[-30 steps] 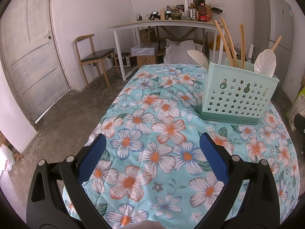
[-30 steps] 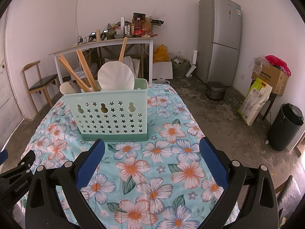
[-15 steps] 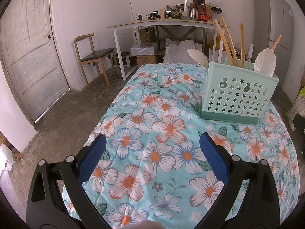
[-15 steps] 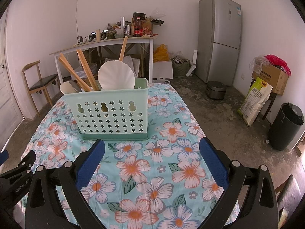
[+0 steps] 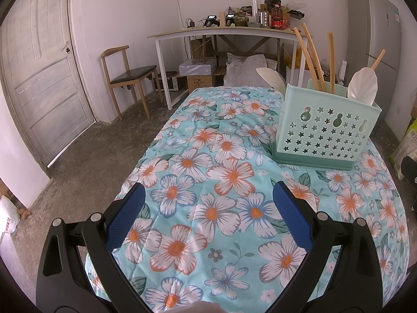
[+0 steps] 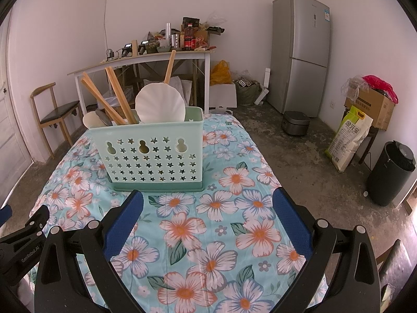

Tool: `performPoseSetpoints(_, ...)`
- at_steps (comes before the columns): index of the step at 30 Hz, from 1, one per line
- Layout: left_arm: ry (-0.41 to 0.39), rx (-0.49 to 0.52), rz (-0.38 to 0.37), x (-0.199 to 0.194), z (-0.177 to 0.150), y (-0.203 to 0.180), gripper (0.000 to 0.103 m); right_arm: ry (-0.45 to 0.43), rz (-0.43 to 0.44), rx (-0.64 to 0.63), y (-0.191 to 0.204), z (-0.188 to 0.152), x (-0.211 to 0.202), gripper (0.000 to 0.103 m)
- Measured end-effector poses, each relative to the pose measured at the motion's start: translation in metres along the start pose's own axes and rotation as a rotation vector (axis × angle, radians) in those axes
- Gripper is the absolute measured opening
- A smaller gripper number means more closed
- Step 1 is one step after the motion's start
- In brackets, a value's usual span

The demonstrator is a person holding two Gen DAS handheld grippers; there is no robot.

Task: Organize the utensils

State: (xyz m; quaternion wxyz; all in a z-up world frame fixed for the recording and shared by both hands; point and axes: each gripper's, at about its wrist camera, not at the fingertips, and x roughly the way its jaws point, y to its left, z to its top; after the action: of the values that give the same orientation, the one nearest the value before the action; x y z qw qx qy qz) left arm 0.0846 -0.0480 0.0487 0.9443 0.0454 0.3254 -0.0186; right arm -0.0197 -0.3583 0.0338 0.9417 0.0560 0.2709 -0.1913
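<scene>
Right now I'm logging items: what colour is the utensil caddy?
Mint green caddy, star cut-outs, darker green base; clearest in the right wrist view.

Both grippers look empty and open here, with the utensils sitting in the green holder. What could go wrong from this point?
1. The wooden sticks lean out over the rim of the green holder; a reaching right gripper could snag them and tip it.
2. The holder stands on a soft, wrinkled floral cloth, so a nudge from the left gripper might slide it.
3. The shell-shaped scoop stands tall and could topple out.
</scene>
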Motion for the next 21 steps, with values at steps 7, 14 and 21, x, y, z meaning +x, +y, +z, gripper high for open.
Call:
performPoseSetpoints(7,0.001,-0.001,-0.001,-0.0004,0.0006,0.0008,0.095,0.000,0.001,0.000,-0.0001,0.0001,-0.0001,0.096)
performPoseSetpoints(14,0.005,-0.004,0.003,0.0006,-0.0025,-0.0010,0.095,0.002,0.002,0.000,0.0007,0.0003,0.0000,0.096)
performPoseSetpoints(21,0.009,-0.006,0.000,0.0009,-0.0020,-0.0003,0.095,0.002,0.001,-0.001,0.0001,0.0005,0.0003,0.096)
